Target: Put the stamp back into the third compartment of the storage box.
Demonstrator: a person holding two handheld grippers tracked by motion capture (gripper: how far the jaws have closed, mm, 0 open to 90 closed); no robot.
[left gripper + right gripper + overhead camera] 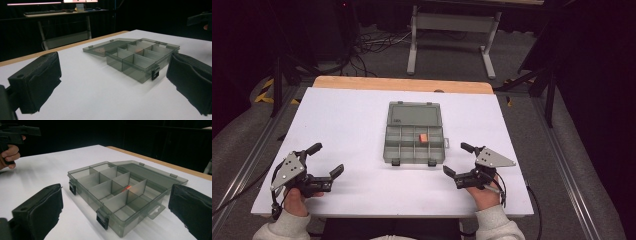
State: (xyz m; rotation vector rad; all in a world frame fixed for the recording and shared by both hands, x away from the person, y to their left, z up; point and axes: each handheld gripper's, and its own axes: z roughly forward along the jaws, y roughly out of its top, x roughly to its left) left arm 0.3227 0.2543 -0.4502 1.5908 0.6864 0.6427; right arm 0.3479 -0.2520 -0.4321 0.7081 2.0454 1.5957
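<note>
The compartment box (415,132) sat mid-table with its lid flung flat behind it, an orange piece (423,137) inside, while the left gripper (326,160) and right gripper (457,159) waited either side, jaws spread wide and empty, apparently poised to reach in.

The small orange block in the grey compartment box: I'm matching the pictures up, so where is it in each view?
High view: small orange block at centre, in a right-of-middle compartment of the grey translucent plastic compartment box.
Left gripper view: I cannot make it out behind the dividers.
Right gripper view: an orange sliver at centre, behind a divider.
Shared landmark: the box's black front latches.
</note>
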